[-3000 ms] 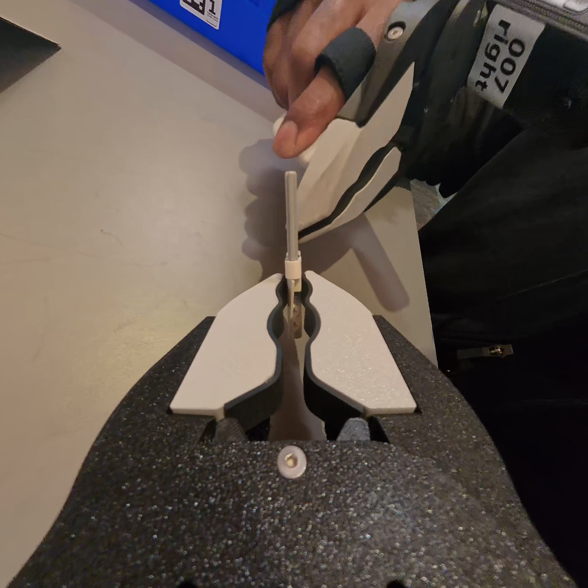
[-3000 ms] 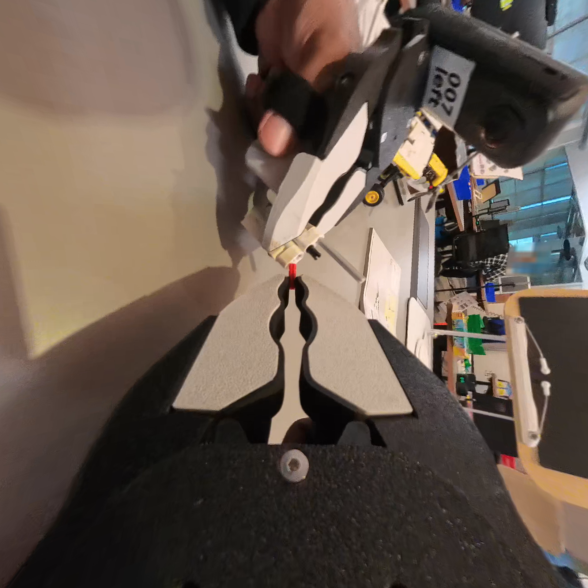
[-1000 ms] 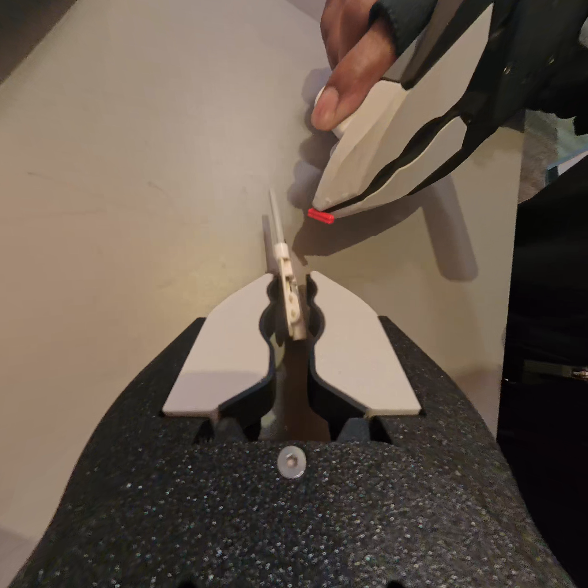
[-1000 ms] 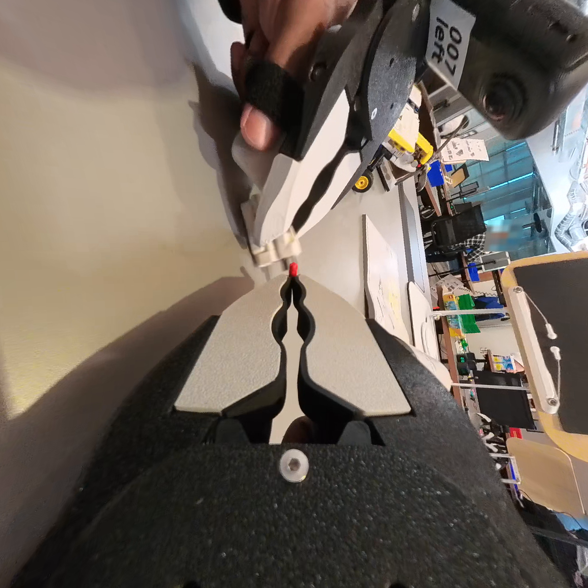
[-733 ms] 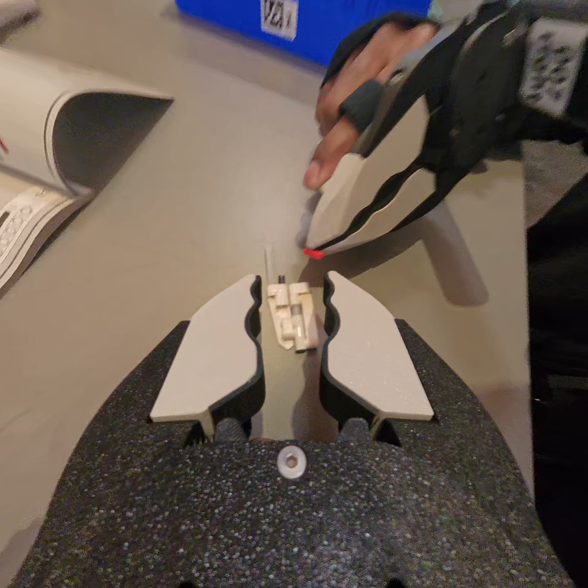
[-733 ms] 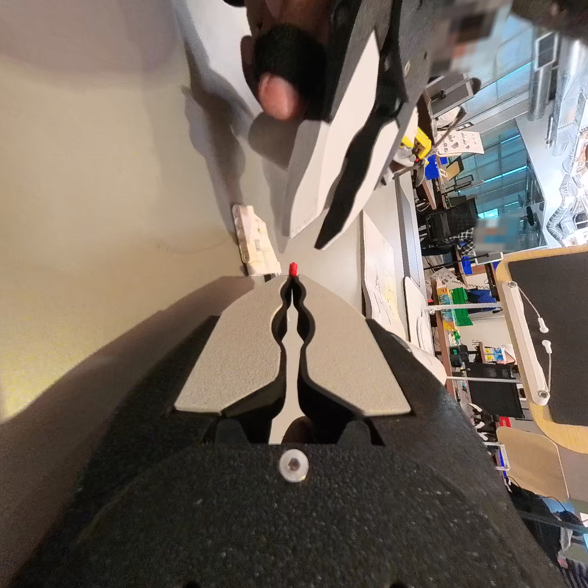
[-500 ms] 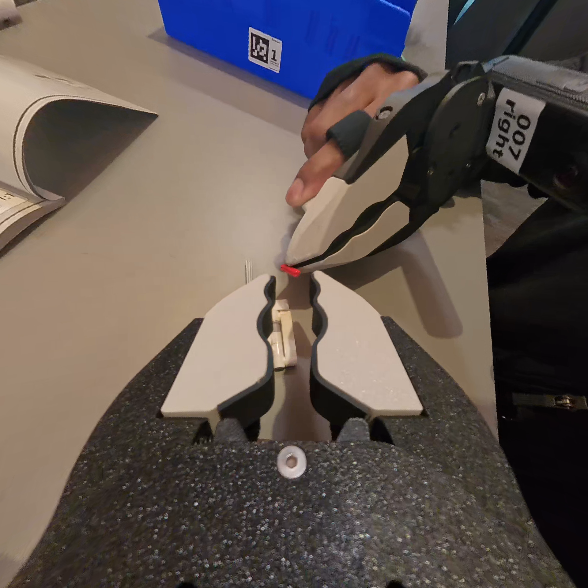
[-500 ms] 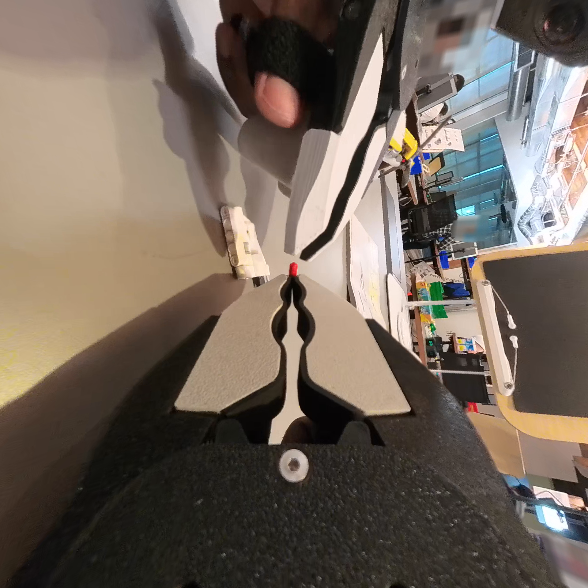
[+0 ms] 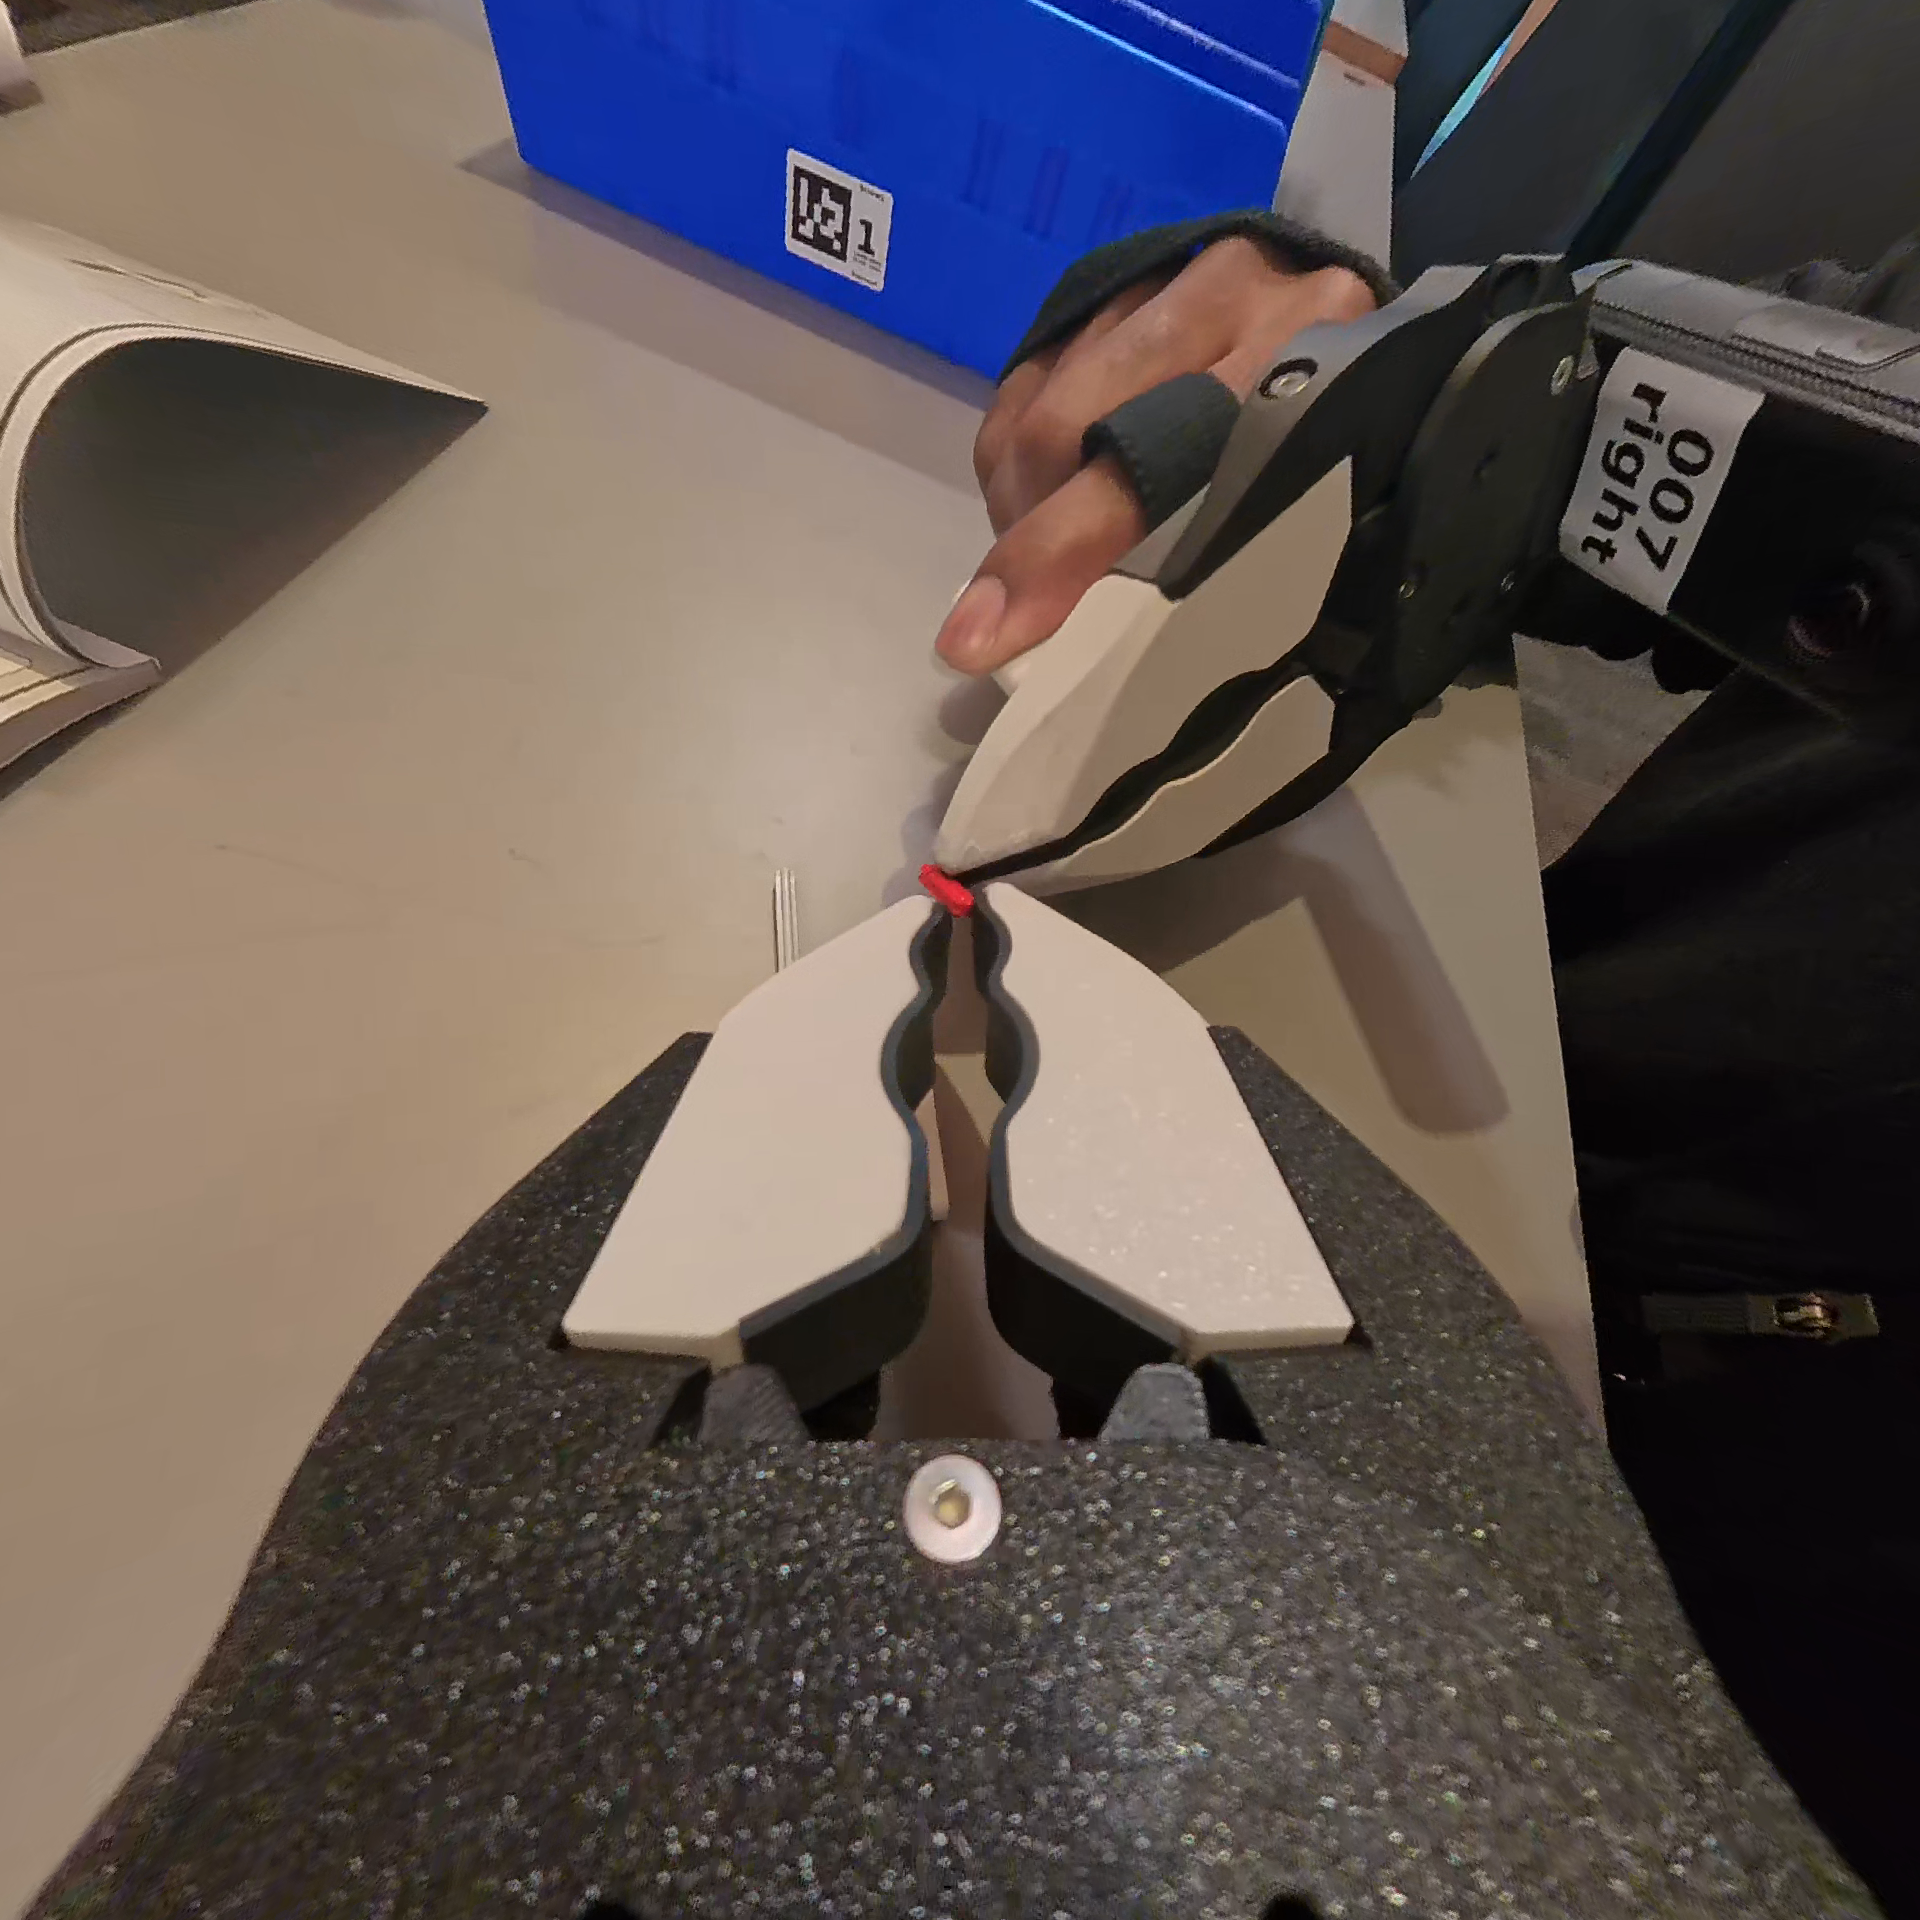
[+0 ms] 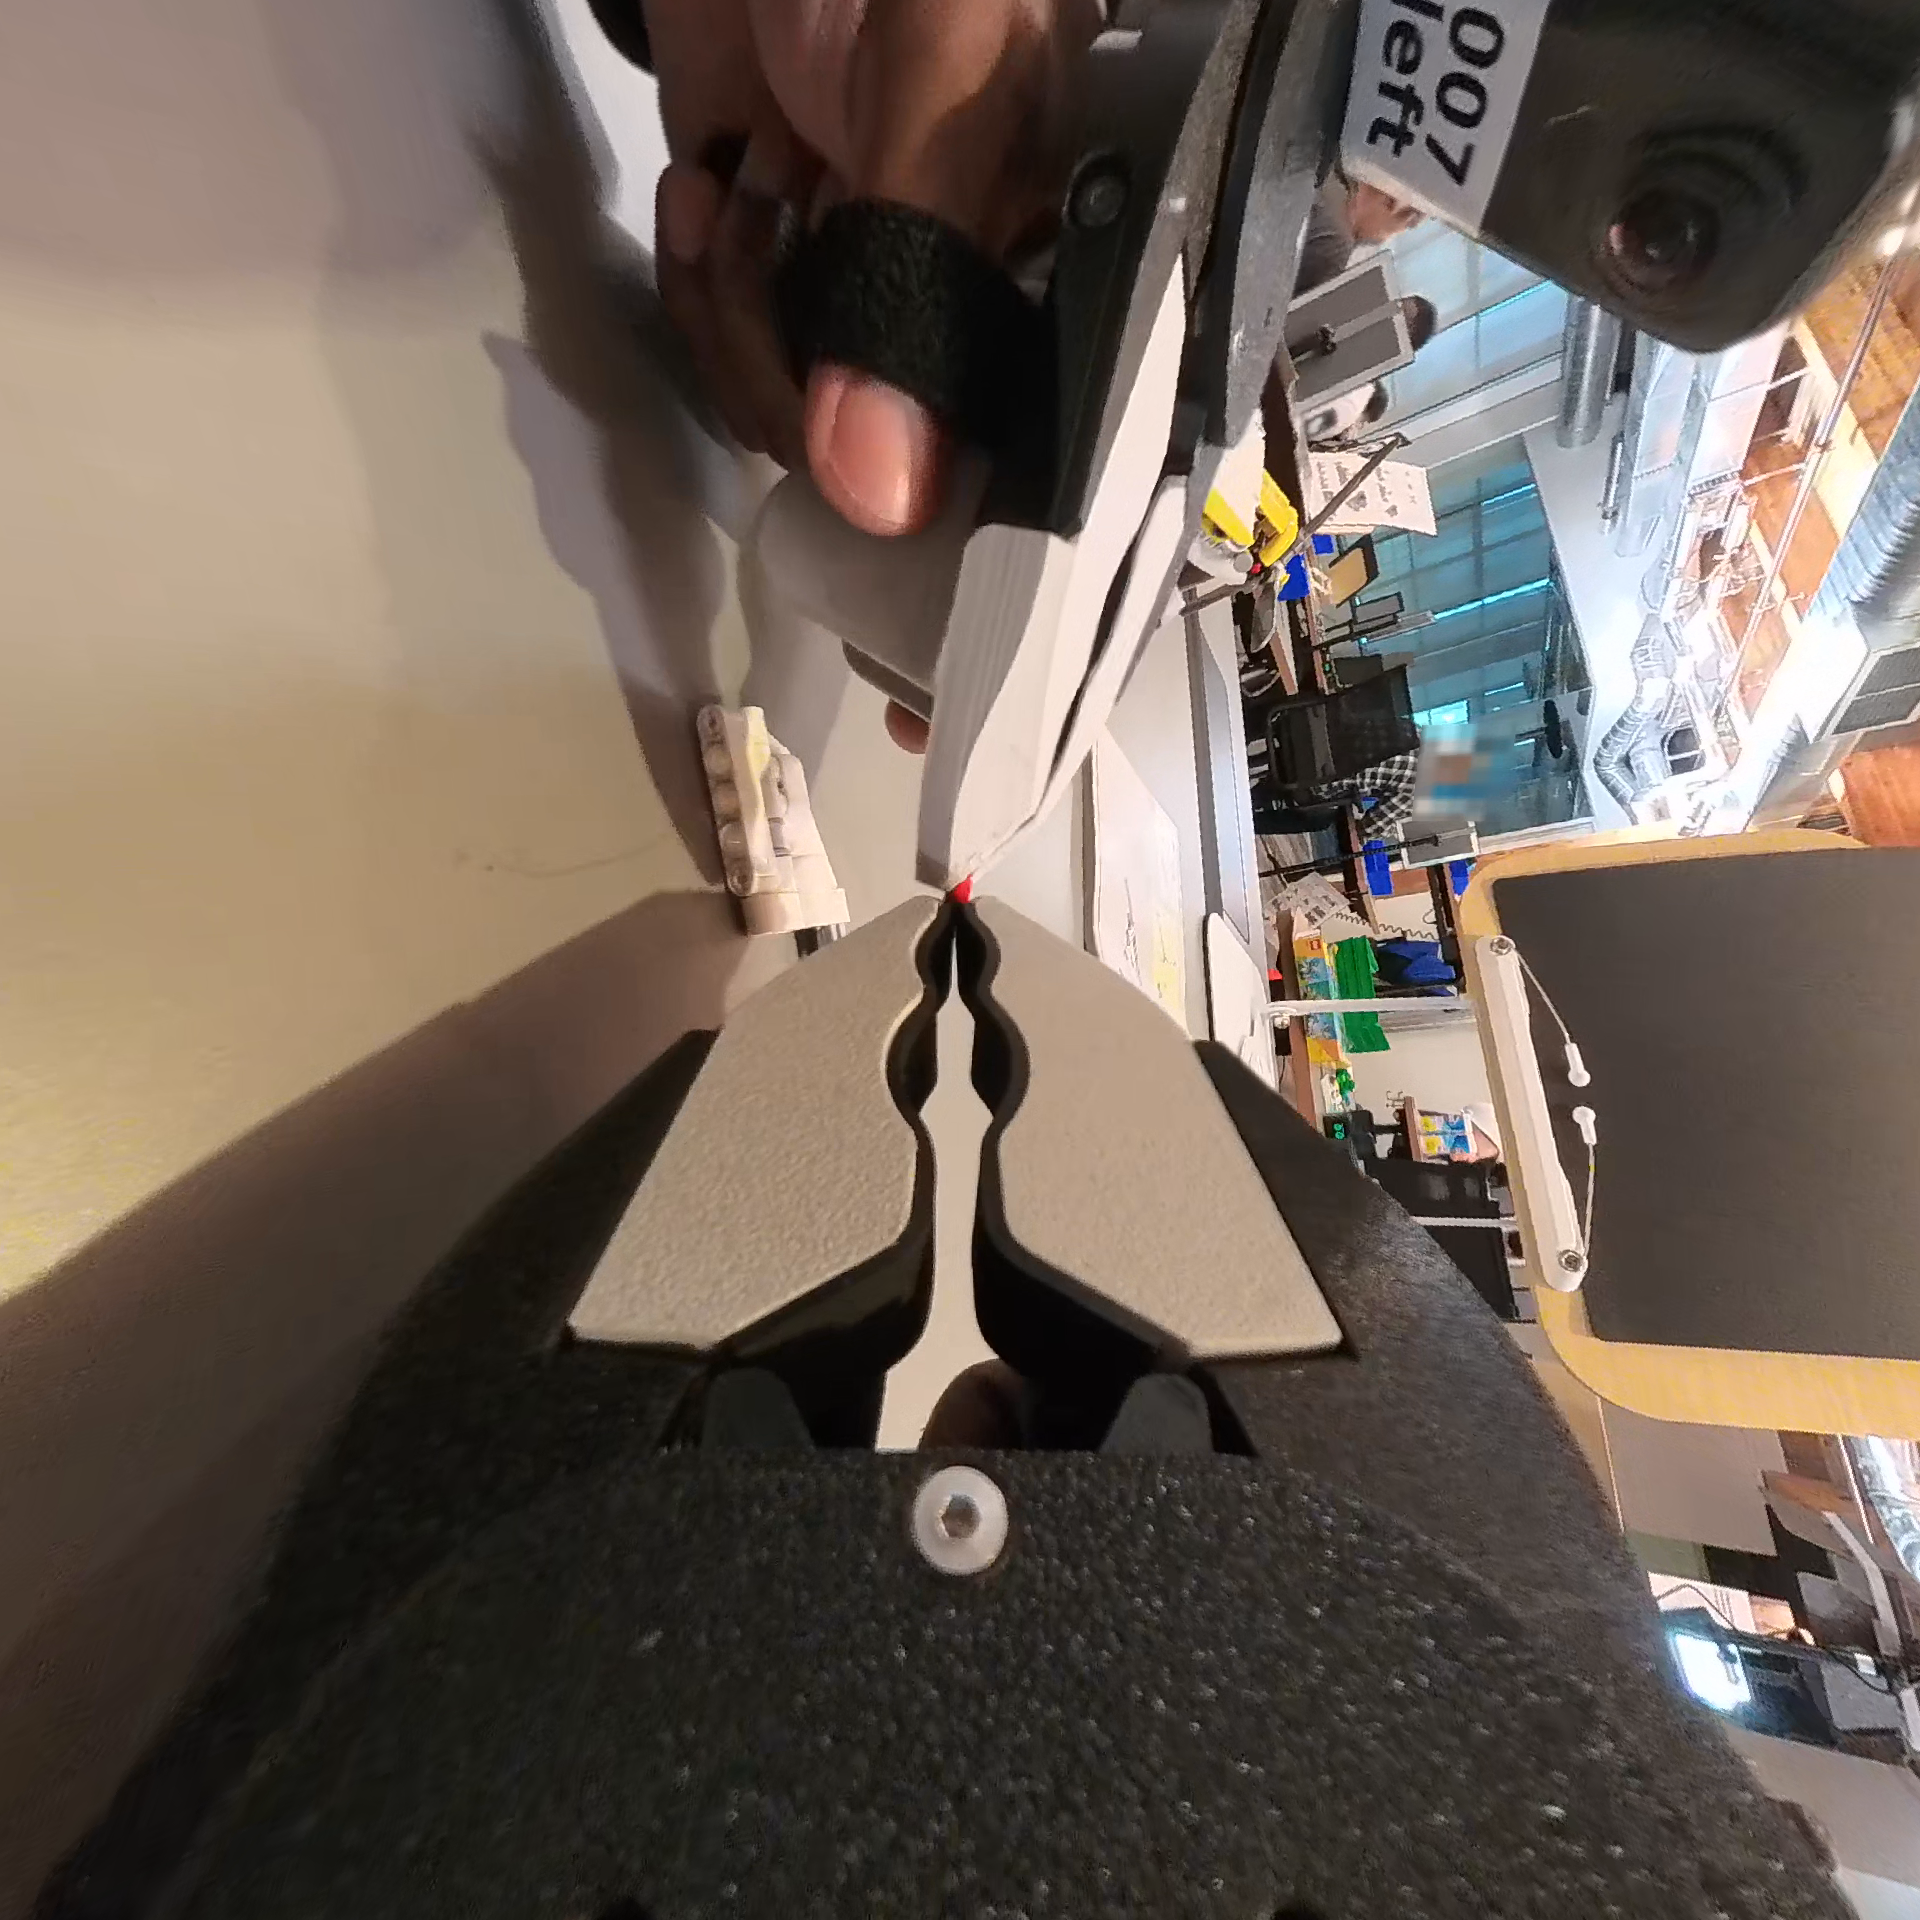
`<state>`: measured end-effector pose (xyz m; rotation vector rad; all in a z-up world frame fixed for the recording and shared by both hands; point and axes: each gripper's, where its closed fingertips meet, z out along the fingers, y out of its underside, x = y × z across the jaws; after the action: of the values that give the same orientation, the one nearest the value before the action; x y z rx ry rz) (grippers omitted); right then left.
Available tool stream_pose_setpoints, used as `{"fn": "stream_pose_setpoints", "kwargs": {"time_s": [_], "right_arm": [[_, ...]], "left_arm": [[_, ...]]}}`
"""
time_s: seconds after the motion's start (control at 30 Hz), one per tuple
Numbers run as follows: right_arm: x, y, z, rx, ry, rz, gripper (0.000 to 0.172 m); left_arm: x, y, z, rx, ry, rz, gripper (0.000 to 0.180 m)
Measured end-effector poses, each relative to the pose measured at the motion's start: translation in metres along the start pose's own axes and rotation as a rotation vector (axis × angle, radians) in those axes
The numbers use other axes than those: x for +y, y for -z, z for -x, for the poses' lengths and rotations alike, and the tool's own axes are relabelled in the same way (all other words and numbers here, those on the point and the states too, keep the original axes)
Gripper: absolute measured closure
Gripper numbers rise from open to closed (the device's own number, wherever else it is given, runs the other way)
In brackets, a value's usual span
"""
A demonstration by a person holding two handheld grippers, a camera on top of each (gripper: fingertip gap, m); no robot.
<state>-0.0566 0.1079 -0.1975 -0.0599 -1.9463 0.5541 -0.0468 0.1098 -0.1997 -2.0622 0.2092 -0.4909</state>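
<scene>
Pin (image 9: 947, 891): red, clamped in my right hand-held gripper (image 10: 954, 914).
Left hand-held gripper (image 9: 958, 912): I've just let go of the white assembly; its tips now nip the pin.
White assembly (image 10: 764, 831): lies on the surface (image 9: 416, 831), at 11 o'clock.

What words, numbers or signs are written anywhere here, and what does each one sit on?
I don't quote writing, so here is only where it stands.
White label, black print, legible: on the right gripper's black body.
A like label, legible: on the left gripper's body.
White sticker with a square code and a digit: on the blue bin.
Open booklet: print too slanted to read.
Background papers: too small.
</scene>
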Motion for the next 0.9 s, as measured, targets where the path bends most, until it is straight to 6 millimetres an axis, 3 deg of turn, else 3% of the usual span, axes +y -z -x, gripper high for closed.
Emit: {"fn": "stream_pose_setpoints", "kwargs": {"time_s": [0.27,0.53,0.9], "right_arm": [[-0.007,0.010,-0.011,-0.009,-0.200,-0.163,0.169],[-0.026,0.027,-0.023,-0.098,-0.481,-0.433,0.154],[-0.053,0.037,-0.031,-0.140,-0.584,-0.597,0.158]], "left_arm": [[-0.010,0.009,-0.005,0.130,0.082,-0.113,0.178],[-0.027,0.024,-0.031,0.398,0.148,-0.240,0.177],[-0.037,0.034,-0.053,0.590,0.180,-0.316,0.177]]}}
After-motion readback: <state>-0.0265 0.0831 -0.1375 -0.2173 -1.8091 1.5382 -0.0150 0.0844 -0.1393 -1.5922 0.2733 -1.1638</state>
